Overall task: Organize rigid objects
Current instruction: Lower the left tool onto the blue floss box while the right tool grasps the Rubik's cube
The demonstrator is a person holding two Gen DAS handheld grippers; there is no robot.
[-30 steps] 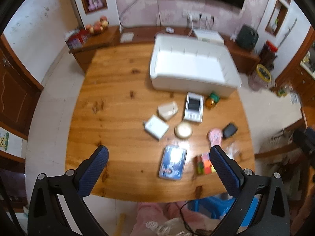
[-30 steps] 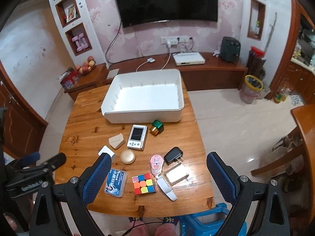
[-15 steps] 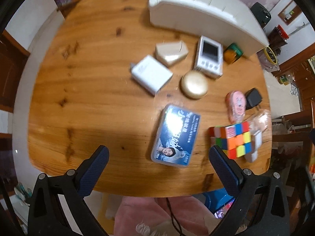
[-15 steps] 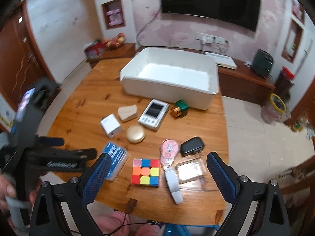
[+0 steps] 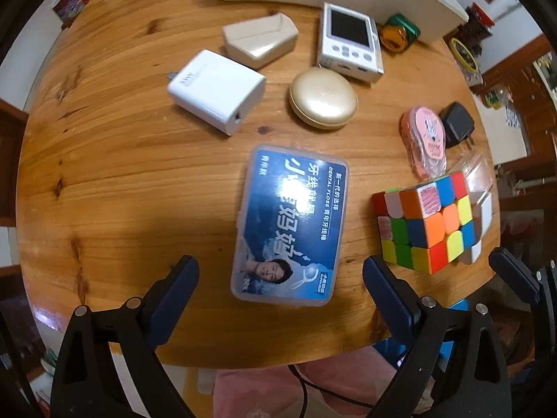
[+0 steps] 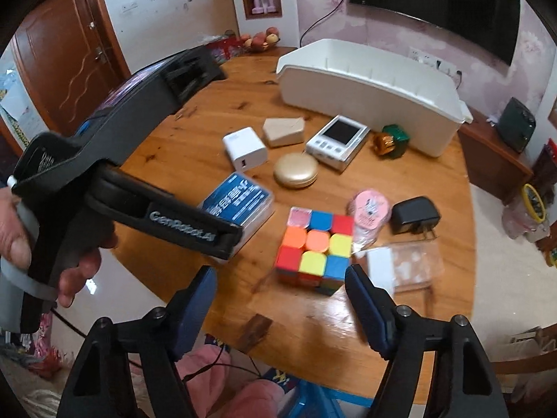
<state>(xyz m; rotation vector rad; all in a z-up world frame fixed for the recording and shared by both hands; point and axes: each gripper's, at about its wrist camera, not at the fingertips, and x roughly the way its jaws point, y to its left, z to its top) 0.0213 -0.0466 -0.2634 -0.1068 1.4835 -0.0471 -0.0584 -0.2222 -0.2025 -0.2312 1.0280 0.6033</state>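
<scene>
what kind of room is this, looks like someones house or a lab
Most likely a home living room, not a lab. A wall-mounted TV hangs over a low wooden cabinet, a bowl of fruit sits at the back, and small household items lie on a round wooden table.

Wooden table point(image 5: 122, 174), scattered small items

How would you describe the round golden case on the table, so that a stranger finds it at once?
Start at the white bin on the wooden table. Before it lies a white device with a dark screen; the golden case sits just beside that. It is the only round, gold, domed thing there.
</scene>
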